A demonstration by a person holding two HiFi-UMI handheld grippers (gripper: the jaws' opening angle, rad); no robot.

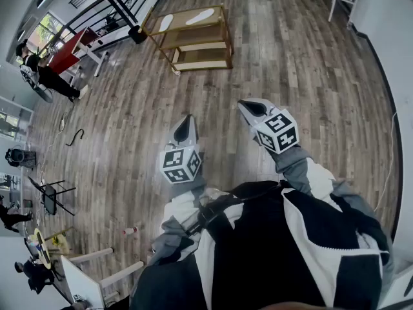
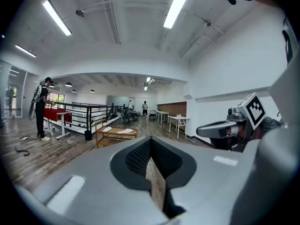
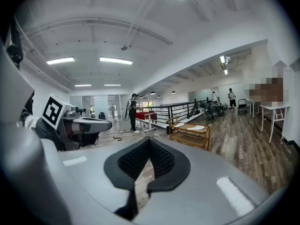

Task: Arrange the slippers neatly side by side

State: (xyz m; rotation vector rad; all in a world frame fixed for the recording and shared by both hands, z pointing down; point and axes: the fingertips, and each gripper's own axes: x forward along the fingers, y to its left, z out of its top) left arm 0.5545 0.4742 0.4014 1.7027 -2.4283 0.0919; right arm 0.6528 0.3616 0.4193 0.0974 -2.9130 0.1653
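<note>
Standing well back from the work, nothing in hand. Left tongs (image 1: 183,129) shut, pads meeting tip to tip, nothing between them. Right tongs (image 1: 255,108) likewise shut and empty. Both held out in front of the body at about waist level, elbows bent, tips pointing away over the wooden floor (image 1: 290,63). Marker cubes uppermost, left drawn in a little nearer the body than right.

Left slipper (image 1: 166,22) and right slipper (image 1: 200,16), both white, lying on the top board of a low wooden rack (image 1: 193,42) far across the floor. Well apart from both tongs, out of reach of either. Almost straight ahead of the left tongs, ahead and off to the left of the right tongs, so more squarely in line with the left hand. Long axes running roughly along the length of the rack top, each tilted a little differently. Set one after the other with a gap between, not flank to flank. Toe and heel too small to tell from here.

Judged as not yet begun. Needed first, most likely: closing the distance to the rack, then opening the tongs. After that, turning one slipper parallel to its mate and sliding it in beside. Possible snag: a thin, soft sole sagging or twisting in a pinch at one edge.
</note>
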